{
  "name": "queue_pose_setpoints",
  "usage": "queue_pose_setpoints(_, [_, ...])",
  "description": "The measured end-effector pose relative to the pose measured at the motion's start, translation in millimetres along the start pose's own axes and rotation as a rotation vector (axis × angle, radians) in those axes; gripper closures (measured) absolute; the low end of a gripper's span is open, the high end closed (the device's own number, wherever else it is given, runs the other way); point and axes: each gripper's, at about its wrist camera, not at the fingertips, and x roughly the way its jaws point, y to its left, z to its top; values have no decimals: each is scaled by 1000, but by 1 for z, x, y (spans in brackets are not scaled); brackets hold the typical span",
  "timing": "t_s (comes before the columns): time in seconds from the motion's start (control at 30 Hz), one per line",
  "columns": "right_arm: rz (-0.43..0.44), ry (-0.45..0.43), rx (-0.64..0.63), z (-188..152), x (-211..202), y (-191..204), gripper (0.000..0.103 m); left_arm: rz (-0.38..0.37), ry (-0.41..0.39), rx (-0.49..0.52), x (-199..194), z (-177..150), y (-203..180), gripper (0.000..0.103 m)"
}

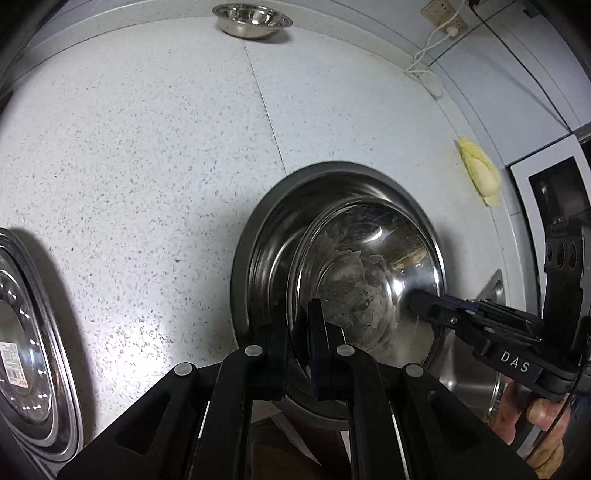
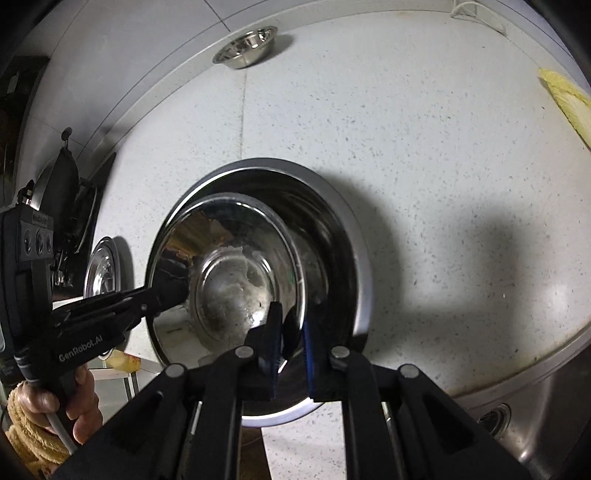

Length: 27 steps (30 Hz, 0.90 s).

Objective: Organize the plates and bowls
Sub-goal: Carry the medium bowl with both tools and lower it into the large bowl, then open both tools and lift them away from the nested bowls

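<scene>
the left gripper (image 1: 301, 343) is clenched on the near rim of a steel bowl (image 1: 369, 280), one finger inside the rim and one outside. the right gripper (image 2: 291, 350) grips the same bowl (image 2: 229, 280) at the opposite side of its rim, its blue-edged pads pinching the thin metal. in the left wrist view the right gripper (image 1: 421, 301) comes in from the right edge, a hand (image 1: 532, 413) wrapped round its handle; in the right wrist view the left gripper (image 2: 166, 291) reaches in from the left, with a hand (image 2: 70, 410) below it. the bowl is tilted inside a larger basin (image 1: 266, 229), whose wide rim rings it; whether the bowl rests on the basin's floor cannot be told. the basin stands on a speckled white counter (image 1: 147, 147). a plate (image 1: 33, 343) with a label lies at the counter's left edge, well apart from the basin. a small bowl (image 1: 251, 18) sits at the far edge by the wall. a yellow cloth (image 1: 480, 173) lies to the right, near the wall, and a sink (image 2: 546, 406) shows at the right.
</scene>
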Motion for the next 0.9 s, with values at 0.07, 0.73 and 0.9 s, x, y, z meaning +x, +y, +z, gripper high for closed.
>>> queue_pose_setpoints(0.07, [1, 6, 8, 0, 3, -2, 93, 5, 8, -3, 3, -1, -4, 96])
queue_pose_setpoints(0.73, [-13, -48, 38, 4, -23, -10, 92, 22, -26, 94, 6, -5, -23, 59])
queue_pose_setpoints(0.9, [1, -71, 55, 3, -33, -15, 80, 17, -48, 89, -6, -5, -20, 51])
